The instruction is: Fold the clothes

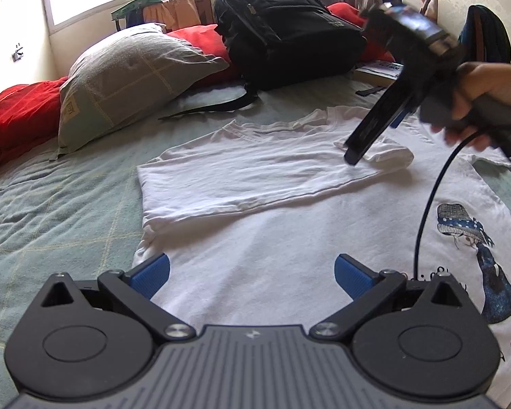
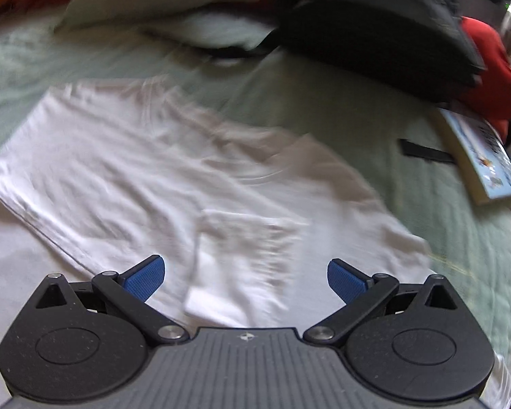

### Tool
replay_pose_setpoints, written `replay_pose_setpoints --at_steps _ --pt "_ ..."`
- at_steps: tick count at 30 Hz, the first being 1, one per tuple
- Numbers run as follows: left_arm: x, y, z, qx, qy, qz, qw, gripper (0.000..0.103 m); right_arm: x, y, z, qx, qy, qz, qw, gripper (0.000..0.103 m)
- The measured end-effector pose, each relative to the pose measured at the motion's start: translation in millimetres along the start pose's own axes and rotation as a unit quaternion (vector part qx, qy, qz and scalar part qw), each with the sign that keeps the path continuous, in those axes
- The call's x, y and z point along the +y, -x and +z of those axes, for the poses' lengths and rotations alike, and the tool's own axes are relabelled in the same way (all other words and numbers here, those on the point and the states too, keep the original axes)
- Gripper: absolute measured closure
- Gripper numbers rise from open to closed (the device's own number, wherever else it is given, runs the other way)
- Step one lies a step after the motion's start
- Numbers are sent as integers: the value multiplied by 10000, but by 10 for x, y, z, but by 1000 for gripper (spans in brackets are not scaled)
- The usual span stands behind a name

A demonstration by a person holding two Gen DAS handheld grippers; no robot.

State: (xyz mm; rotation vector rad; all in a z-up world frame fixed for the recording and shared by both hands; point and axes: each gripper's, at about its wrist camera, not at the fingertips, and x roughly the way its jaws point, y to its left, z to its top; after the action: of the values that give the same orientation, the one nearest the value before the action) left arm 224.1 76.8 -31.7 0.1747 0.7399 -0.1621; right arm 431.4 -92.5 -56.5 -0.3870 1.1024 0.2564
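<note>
I count one white T-shirt [image 1: 255, 238] spread flat on the green bed [image 1: 51, 204], one black backpack [image 1: 282, 30] beyond its collar end, one grey pillow [image 1: 126, 75] left of the backpack, and one book [image 2: 483, 156] just right of the backpack. The shirt's long axis runs from its hem, left of my left tongs [image 1: 252, 274], away toward the backpack; its left side is folded over, with a sleeve doubled on top. My left tongs hang wide open, holding nothing. My right tongs [image 2: 245, 281] are spread wide above the folded sleeve, also empty. A hand [image 1: 487, 102] grips the right handle.
</note>
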Motion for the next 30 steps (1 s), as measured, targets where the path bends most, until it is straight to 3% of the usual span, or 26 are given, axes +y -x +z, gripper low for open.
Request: replay_pose_setpoints --at_steps 7,15,19,22,24,28,30 --pt "5 -37 -23 55 -4 4 10000 1 -184 -83 -78 67 -4 -622 9980 0" --pt "-39 -61 -20 32 -69 -83 9999 1 -976 191 -381 -58 -743 -1383 9876 0" --pt "-43 -75 -21 57 -93 -79 9999 1 -1285 309 -522 -209 -1172 -1408 9829 0" --pt "-32 -100 -11 84 -105 -85 9999 1 -1294 440 -565 -640 -1320 -686 9868 0" --pt "-18 -116 -6 103 -100 -85 9999 1 -1205 501 -554 -959 -1314 158 9866 0" --pt "29 -142 -15 162 -31 -81 9998 1 -1007 388 -509 -1283 -1352 1876 9644 0" --pt "59 -147 -36 197 -15 -62 9998 1 -963 213 -522 -1177 -1486 2276 9551 0"
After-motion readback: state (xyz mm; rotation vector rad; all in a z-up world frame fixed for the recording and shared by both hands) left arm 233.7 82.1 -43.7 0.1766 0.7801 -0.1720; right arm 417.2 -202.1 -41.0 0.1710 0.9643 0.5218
